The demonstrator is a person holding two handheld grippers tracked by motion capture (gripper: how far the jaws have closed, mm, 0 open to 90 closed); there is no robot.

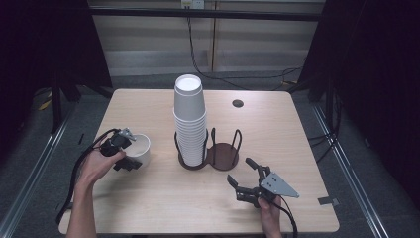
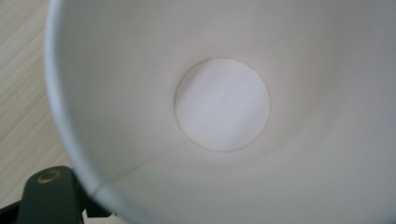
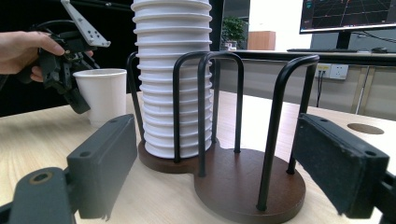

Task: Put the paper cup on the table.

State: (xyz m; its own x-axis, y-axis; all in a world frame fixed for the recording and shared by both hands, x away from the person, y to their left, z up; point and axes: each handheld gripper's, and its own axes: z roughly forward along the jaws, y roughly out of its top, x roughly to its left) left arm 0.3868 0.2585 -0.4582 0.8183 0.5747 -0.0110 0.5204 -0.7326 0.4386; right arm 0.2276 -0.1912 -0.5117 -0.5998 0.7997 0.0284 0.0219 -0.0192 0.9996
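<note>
One cup point(image 1: 138, 148) near table point(image 1: 148, 208) edge

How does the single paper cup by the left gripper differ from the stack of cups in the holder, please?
The single cup stands mouth up on the bare table; the stack of cups sits upside down in the wire holder. The single cup is held at its rim by the left gripper; the stack stands untouched and much taller. Both are plain white.
</note>
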